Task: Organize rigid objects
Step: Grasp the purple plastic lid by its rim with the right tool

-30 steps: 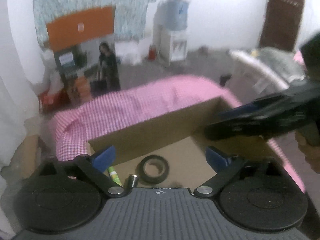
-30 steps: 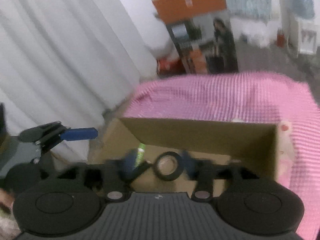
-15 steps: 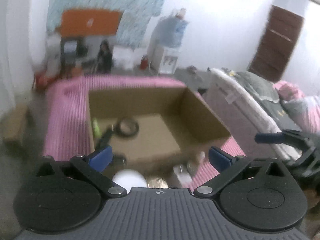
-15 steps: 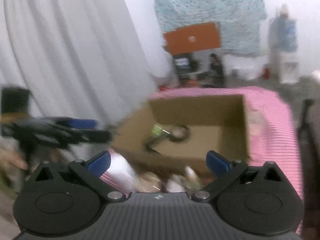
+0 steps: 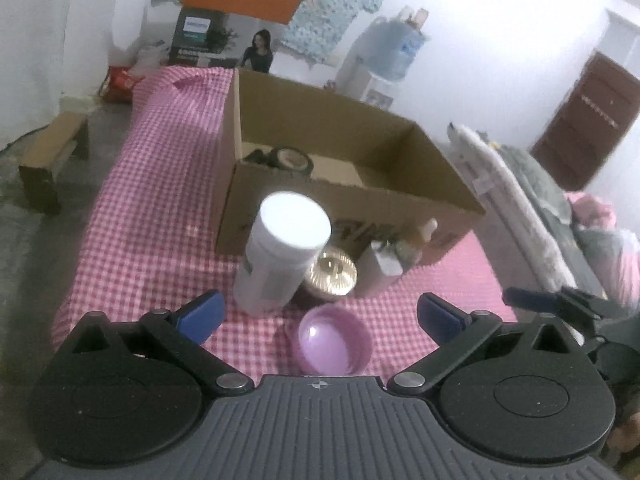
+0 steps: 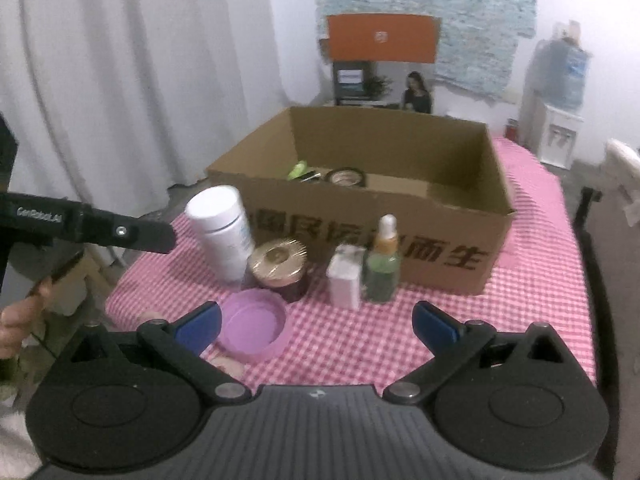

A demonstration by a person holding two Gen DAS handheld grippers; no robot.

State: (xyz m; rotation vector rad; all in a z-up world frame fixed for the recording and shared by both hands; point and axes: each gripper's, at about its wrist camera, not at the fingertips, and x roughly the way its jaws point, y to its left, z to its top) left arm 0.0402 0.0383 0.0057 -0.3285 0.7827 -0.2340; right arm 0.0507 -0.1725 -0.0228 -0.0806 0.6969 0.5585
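An open cardboard box (image 5: 400,208) (image 6: 440,240) stands on the pink checked cloth and holds a black tape roll (image 5: 294,159) (image 6: 346,177) and a green item (image 6: 298,169). In front of it stand a white bottle (image 5: 280,256) (image 6: 220,232), a gold-lidded jar (image 5: 333,272) (image 6: 278,266), a small white box (image 6: 344,280), a green dropper bottle (image 6: 382,264) and a purple lid (image 5: 334,340) (image 6: 252,328). My left gripper (image 5: 320,312) is open and empty above the purple lid. My right gripper (image 6: 316,320) is open and empty, short of the items.
The cloth-covered table (image 5: 152,200) drops off at the left. A bed with bedding (image 5: 532,200) lies to the right. A water dispenser (image 6: 556,92) and boxes (image 6: 380,60) stand at the far wall. A small cardboard box (image 5: 52,160) sits on the floor at left.
Both grippers have pulled back out of the box and away from it, open and empty. The row of items in front of the box has come into view.
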